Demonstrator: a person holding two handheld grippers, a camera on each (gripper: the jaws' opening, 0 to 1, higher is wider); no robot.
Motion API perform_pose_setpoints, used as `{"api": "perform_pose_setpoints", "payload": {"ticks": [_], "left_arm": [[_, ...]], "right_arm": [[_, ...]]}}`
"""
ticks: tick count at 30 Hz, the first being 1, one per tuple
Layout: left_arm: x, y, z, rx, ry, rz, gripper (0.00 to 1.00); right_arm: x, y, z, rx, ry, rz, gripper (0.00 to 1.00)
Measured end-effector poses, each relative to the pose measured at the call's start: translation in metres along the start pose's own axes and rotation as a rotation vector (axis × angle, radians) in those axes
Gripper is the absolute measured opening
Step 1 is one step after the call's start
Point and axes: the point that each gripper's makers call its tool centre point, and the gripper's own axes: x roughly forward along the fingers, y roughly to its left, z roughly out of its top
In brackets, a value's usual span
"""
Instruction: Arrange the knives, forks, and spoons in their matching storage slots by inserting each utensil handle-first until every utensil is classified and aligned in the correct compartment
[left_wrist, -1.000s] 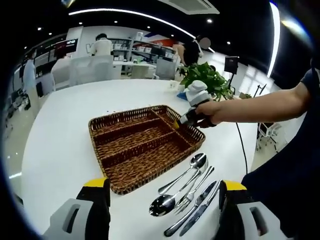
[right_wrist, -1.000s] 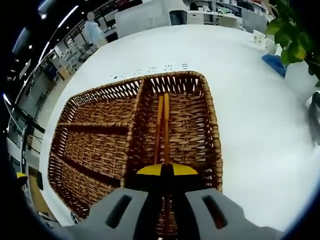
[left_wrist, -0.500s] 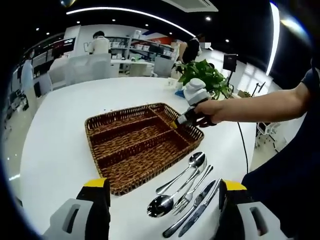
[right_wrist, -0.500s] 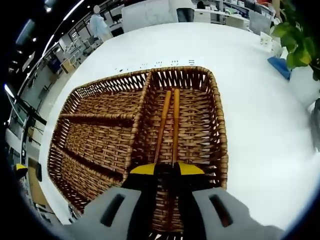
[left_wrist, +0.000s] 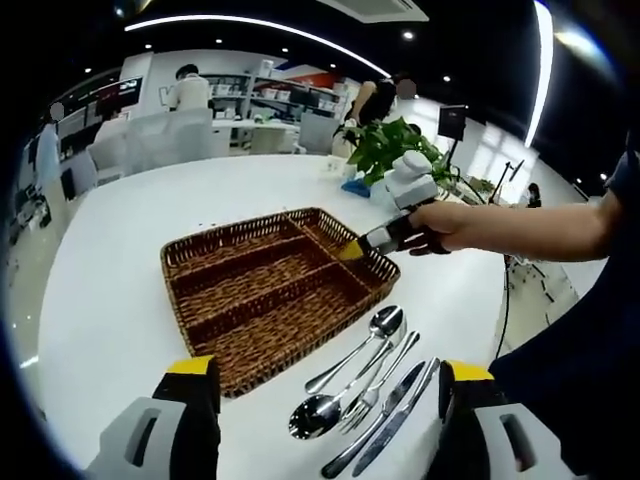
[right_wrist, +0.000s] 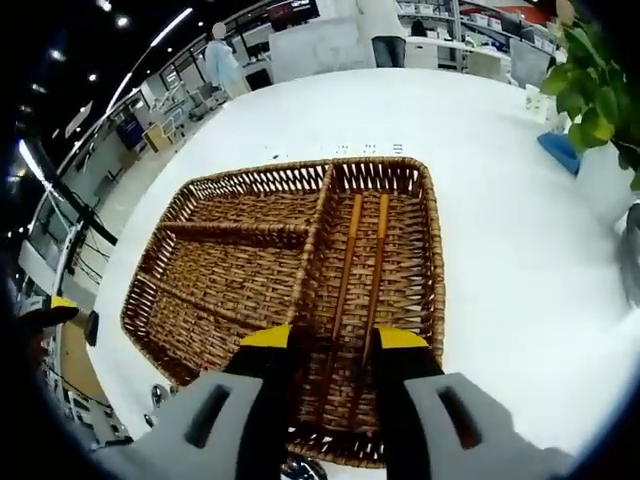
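Each gripper wore grey plastic jaws capped with yellow tips and black inner pads. The left gripper (left_wrist: 328, 425) had a dark slot cut into each grey jaw body. The right gripper (right_wrist: 328, 345) carried the same slots; seen from the left gripper view, it had a white rounded housing above a black body. The person's hand (left_wrist: 436, 227) led to a bare forearm and dark navy short sleeve (left_wrist: 624, 180).

- White table (left_wrist: 120, 290) carries a wicker tray (left_wrist: 205, 262)
- Just beside the tray lie two spoons (left_wrist: 318, 412), a fork (left_wrist: 385, 370) and two knives (left_wrist: 385, 415)
- Potted plant (left_wrist: 392, 150) stands at the far edge
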Motion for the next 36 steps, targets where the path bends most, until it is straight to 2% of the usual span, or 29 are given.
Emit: {"api": "perform_pose_setpoints", "payload": {"ticks": [4,6,9,11,15,21,25,36], "left_arm": [[0.001,0.0,0.003,0.001,-0.006,-0.007,0.96],[0.001,0.0,0.005,-0.002,-0.016,-0.006,0.97],[0.002,0.002,0.009,-0.007,-0.027,0.0,0.98],[0.003,0.003,0.011,-0.008,-0.038,0.002,0.99],[0.004,0.004,0.013,-0.002,-0.046,0.001,1.0],[0.007,0.007,0.019,-0.013,-0.072,0.007,1.0],[0.009,0.009,0.024,-0.035,-0.1,0.011,1.0],[0.011,0.007,0.02,-0.045,-0.112,0.018,1.0]], "right_arm": [[-0.016,0.014,-0.004,-0.01,-0.027,0.052,0.43],[-0.024,0.021,-0.006,-0.041,-0.042,0.073,0.49],[-0.037,0.038,-0.011,-0.109,-0.053,0.146,0.54],[-0.046,0.042,-0.013,-0.143,-0.073,0.15,0.58],[-0.059,0.046,-0.016,-0.184,-0.094,0.159,0.74],[-0.082,0.047,-0.025,-0.245,-0.123,0.151,0.84],[-0.099,0.046,-0.029,-0.259,-0.154,0.156,0.88],[-0.134,0.045,-0.043,-0.296,-0.206,0.188,0.99]]}}
